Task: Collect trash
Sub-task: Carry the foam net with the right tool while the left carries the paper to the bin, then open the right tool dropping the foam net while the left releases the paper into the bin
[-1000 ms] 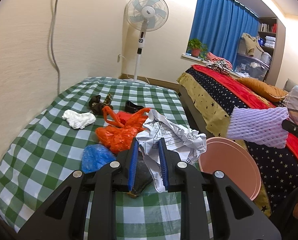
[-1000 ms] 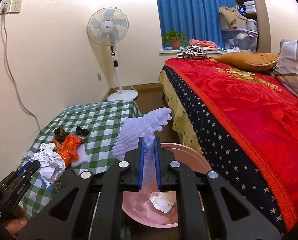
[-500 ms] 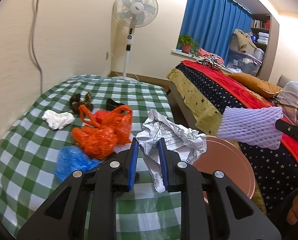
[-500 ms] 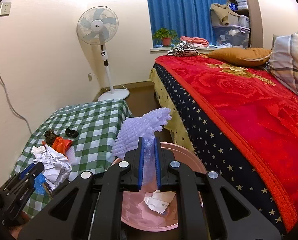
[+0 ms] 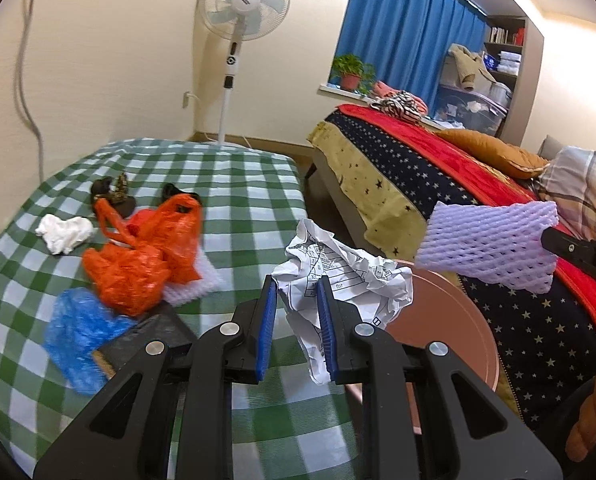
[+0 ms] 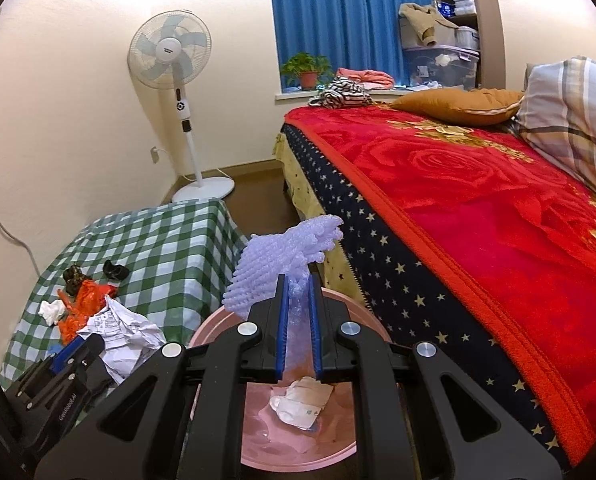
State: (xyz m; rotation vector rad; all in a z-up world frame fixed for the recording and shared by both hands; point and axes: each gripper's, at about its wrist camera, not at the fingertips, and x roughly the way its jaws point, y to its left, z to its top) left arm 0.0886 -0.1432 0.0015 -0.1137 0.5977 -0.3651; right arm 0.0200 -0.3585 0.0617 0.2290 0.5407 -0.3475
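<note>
Left wrist view, left to right. Tabletop (image 5: pixel 233 184) with a green-checked cloth. White tissue wad (image 5: pixel 63 232) far left. Dark scraps (image 5: pixel 111 192) behind it. Blue plastic piece (image 5: pixel 77 332) near the front edge, touching a dark flat item (image 5: pixel 153 332). Orange plastic bag (image 5: pixel 141 256) heaped mid-cloth, a white foam net (image 5: pixel 193 284) just beside it on the right.

Left tongs (image 5: pixel 295 328): blue pads narrowed on a crumpled printed paper (image 5: pixel 346 280), which is held clear of the cloth at the tabletop's right edge, partly over the pink basin (image 5: pixel 446 320) below.

Right of that, a lilac foam net (image 5: pixel 490 248) hangs in the air over the basin side, gripped at its right end by the other tool.

Right wrist view. Left tongs (image 6: pixel 71 350) at lower left with the paper (image 6: pixel 125 332). Right tongs (image 6: pixel 298 320): pads pressed on the lilac foam net (image 6: pixel 281 264), which fans up and left from the grip. Directly beneath, the basin (image 6: pixel 217 320) sits on the floor between tabletop and bed (image 6: pixel 478 216); one crumpled wrapper (image 6: pixel 302 400) lies inside. Standing fan (image 6: pixel 169 56) against the back wall.
</note>
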